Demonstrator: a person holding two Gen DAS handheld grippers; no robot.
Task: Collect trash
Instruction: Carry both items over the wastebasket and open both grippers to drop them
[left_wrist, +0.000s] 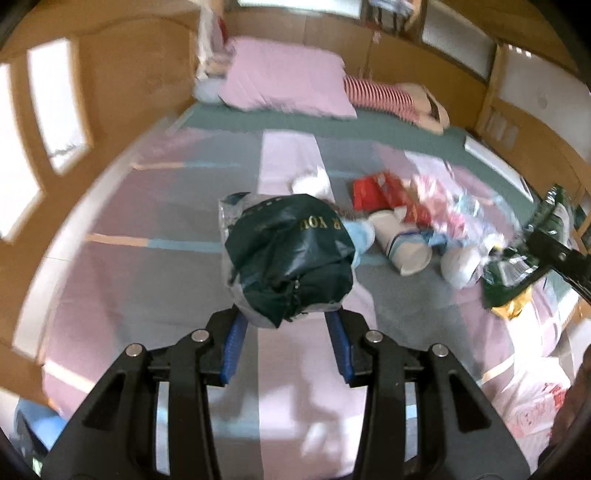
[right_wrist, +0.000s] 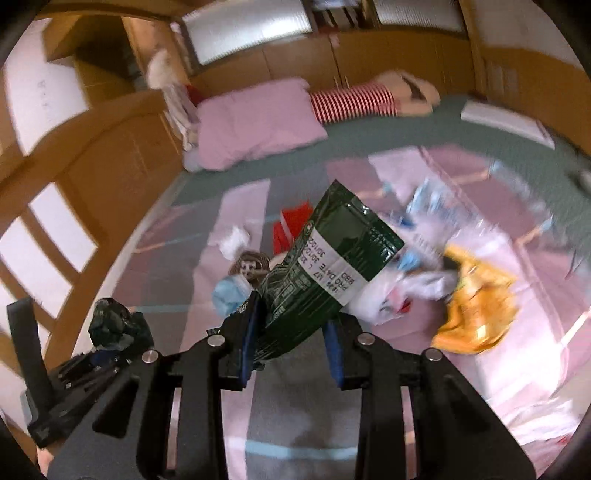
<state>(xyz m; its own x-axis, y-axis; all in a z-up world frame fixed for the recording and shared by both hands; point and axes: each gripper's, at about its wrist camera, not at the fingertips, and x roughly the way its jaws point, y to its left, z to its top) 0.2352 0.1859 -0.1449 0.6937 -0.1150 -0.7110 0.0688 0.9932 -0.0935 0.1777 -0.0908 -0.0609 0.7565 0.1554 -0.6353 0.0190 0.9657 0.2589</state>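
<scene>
Here we held a dark bag (left_wrist: 291, 258) pinched in the left gripper (left_wrist: 286, 321) and a green wrapper (right_wrist: 325, 273) pinched in the right gripper (right_wrist: 291, 328), both lifted over the bed (left_wrist: 147, 206). More trash (left_wrist: 406, 229) lay heaped on the quilt beyond. We judged firm grips and slow carrying best, since both pieces were limp.

A crumpled dark green plastic bag (left_wrist: 291, 254) w/ gold lettering is pinched at its near end, raised over the striped bedspread. A dark green foil pouch (right_wrist: 325, 273) w/ a white date label is held tilted, top pointing far-right. Loose trash lies on the bed beyond: white paper cup (left_wrist: 400, 240) on its side, red packet (left_wrist: 380, 194), crumpled yellow wrapper (right_wrist: 476, 306), white tissue (right_wrist: 232, 240).
</scene>
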